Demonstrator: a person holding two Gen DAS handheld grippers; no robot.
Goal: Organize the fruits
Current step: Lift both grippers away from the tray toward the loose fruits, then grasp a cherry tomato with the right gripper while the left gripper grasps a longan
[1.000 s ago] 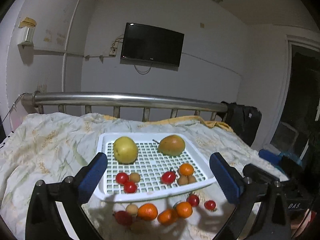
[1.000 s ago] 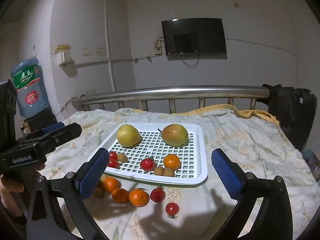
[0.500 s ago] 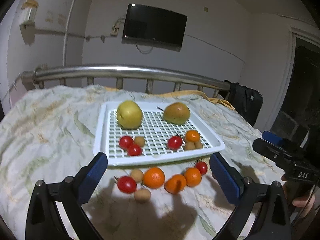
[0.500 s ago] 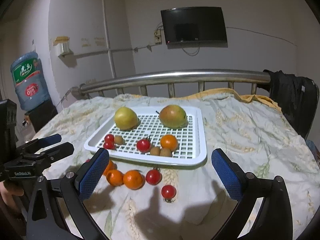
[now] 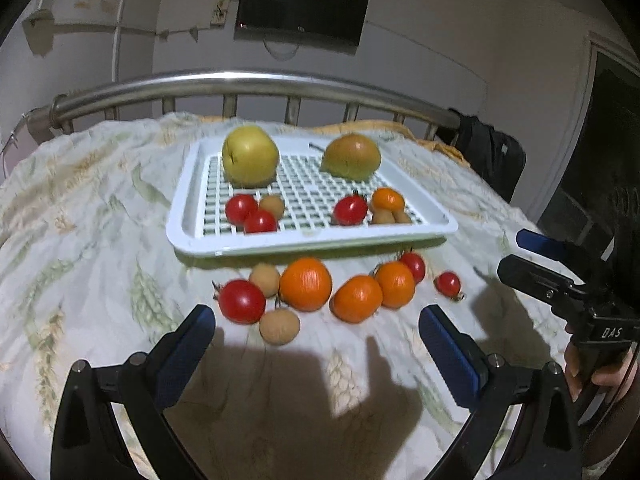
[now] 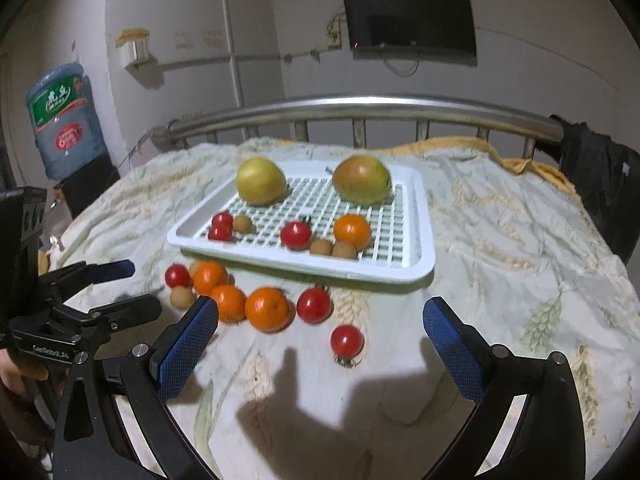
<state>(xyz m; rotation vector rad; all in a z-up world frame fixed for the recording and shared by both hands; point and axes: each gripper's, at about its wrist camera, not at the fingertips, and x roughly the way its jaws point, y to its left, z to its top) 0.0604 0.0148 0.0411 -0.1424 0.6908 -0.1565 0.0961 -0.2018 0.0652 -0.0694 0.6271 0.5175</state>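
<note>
Bed with leaf-print sheet [image 5: 80,216], steel rail [image 6: 360,106]; wall television [image 6: 412,20], water jug [image 6: 64,120]. White tray [image 5: 188,216] holds some fruit; loose fruits [image 5: 306,284] lie just before it. Left gripper [image 5: 316,344] and right gripper [image 6: 320,332]: jaws wide, empty.

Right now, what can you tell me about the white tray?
The white tray looks like plastic, rectangular with rounded corners, a raised rim and an open grid floor. It lies flat on the patterned bedspread, holding two large fruits at the back and small tomatoes, an orange and brown fruits nearer. Neither gripper touches it.
</note>
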